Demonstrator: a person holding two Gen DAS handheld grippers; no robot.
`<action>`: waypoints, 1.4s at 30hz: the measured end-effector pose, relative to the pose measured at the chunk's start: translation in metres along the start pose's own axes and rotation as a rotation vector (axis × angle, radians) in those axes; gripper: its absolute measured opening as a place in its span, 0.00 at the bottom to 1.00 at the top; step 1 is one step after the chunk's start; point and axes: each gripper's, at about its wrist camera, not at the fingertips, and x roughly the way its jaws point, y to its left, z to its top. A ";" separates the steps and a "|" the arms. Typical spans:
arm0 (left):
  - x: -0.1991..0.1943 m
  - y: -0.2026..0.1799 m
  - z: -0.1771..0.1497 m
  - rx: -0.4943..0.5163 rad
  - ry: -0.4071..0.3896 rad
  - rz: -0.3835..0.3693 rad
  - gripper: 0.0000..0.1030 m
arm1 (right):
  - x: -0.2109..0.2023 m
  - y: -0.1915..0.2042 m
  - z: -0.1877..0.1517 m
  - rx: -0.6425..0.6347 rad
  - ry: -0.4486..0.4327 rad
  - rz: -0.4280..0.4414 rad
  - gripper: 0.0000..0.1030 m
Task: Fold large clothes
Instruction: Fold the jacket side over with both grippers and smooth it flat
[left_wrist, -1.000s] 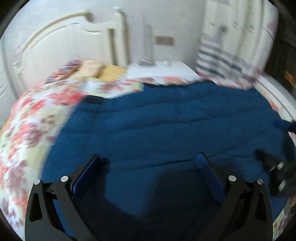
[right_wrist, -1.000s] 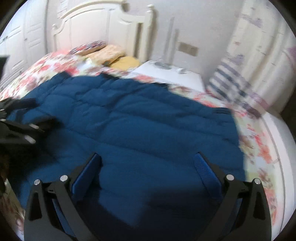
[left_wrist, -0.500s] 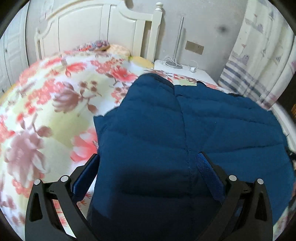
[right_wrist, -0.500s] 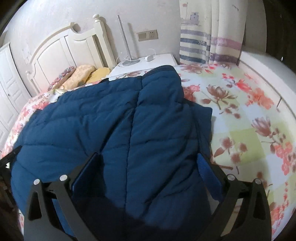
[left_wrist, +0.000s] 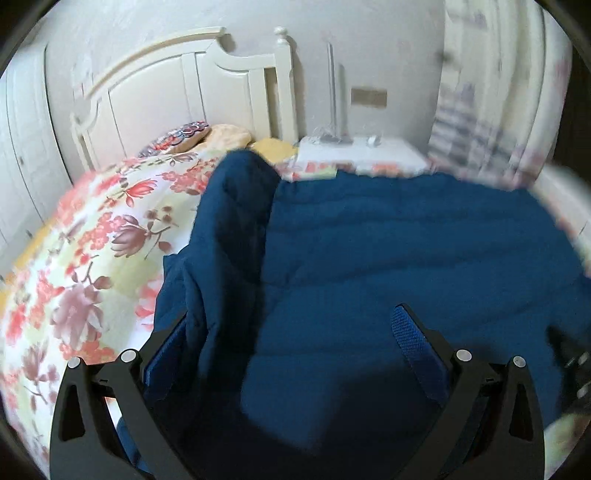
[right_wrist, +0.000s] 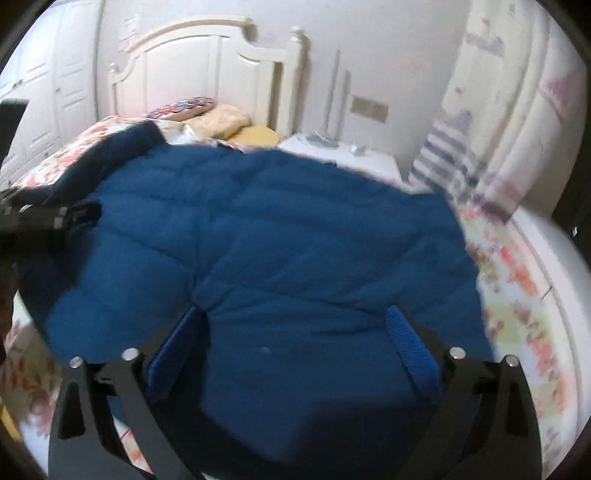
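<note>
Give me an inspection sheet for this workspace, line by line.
Surface: bed with floral bedspread, white headboard at the far end.
Job's things: blue quilted jacket spread across the bed, one part bunched up at its left side.
Clutter: pillows by the headboard.
Grippers: left gripper and right gripper both wide open over the jacket, holding nothing.
Cables: thin cords on the white nightstand, blurred.
Surroundings: striped curtain, white closet doors, wall plate.

dim indoor light | motion blur throughout | fisheye bending, dark corners
</note>
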 end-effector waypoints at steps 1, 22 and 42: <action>0.004 0.002 -0.003 0.008 -0.008 -0.001 0.96 | 0.002 -0.004 -0.002 0.026 0.001 0.028 0.98; -0.035 -0.037 -0.022 0.075 -0.009 -0.192 0.96 | -0.033 0.020 -0.016 -0.110 0.006 -0.015 0.92; -0.033 -0.019 -0.044 0.067 0.003 -0.115 0.96 | -0.043 -0.036 -0.052 0.052 0.027 -0.008 0.97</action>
